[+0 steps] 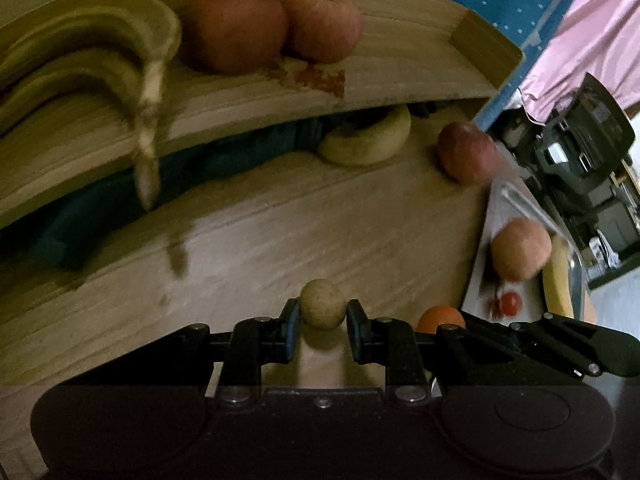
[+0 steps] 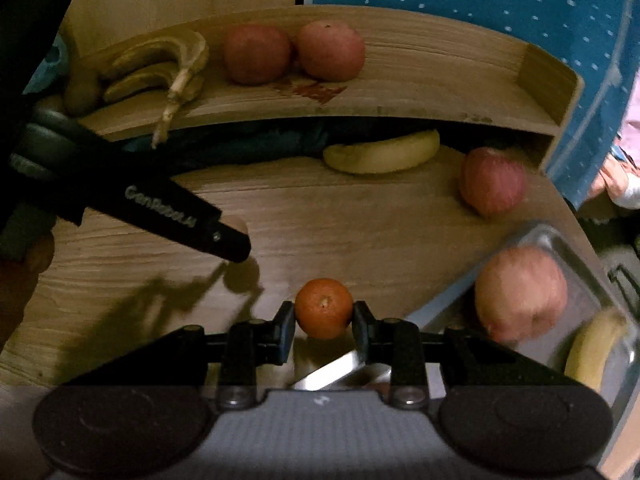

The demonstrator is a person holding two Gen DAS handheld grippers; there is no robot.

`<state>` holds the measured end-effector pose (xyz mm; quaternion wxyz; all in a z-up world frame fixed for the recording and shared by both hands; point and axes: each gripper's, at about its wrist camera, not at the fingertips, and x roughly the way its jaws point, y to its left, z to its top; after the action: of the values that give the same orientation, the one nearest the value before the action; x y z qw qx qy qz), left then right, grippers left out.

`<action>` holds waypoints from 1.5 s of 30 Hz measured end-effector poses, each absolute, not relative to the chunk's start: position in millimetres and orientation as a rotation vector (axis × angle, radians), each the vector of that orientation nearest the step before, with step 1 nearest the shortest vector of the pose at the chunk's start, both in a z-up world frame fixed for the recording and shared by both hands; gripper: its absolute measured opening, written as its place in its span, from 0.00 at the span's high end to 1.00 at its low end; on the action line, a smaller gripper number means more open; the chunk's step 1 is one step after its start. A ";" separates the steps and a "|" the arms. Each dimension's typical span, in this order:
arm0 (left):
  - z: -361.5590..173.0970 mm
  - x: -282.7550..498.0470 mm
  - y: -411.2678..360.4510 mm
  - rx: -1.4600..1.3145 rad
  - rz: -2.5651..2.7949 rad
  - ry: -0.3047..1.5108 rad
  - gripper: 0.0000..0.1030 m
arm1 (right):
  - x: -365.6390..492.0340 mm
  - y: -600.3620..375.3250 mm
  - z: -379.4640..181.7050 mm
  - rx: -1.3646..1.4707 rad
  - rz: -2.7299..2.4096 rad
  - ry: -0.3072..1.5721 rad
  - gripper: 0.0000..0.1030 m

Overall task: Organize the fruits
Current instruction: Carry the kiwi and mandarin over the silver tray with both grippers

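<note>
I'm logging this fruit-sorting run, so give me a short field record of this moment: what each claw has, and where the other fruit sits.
left claw: shut on a small tan round fruit
right claw: shut on an orange
shelf: banana bunch, two red apples
desk: single banana, one red apple
metal tray: apple, banana; a small red fruit in the left view

Left gripper [image 1: 323, 312] is showing matte black fingers [image 1: 290, 320] w/ silver screw heads, round dark discs on its body. Right gripper [image 2: 324, 316] is looking the same, grey textured centre panel; white lettering is showing on the left one's arm.
</note>
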<state>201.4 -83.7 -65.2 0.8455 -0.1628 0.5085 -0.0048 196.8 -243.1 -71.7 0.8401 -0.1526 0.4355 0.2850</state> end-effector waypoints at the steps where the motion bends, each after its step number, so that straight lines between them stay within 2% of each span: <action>1: -64.9 196.9 -83.3 -0.338 -0.018 1.074 0.74 | 191.6 -243.2 -71.4 -0.311 0.593 0.921 0.67; 11: -58.5 161.7 -89.7 -0.271 -0.124 1.067 0.74 | 129.6 -250.7 -56.0 -0.208 0.468 0.875 0.66; 21: -44.1 164.8 -142.6 -0.205 -0.270 1.042 0.74 | 104.5 -294.1 -32.8 -0.149 0.312 0.831 0.66; 36: -54.3 246.8 -275.3 -0.159 -0.433 1.069 0.74 | 167.4 -404.6 -35.2 -0.167 0.193 0.865 0.66; 45: -75.2 288.5 -308.9 -0.161 -0.402 1.113 0.74 | 209.3 -445.0 -50.2 -0.186 0.198 0.903 0.66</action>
<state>288.5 -308.9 -75.2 0.8269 -0.0759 0.5241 -0.1892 209.3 -445.0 -50.2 0.8908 -0.0896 0.4350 0.0956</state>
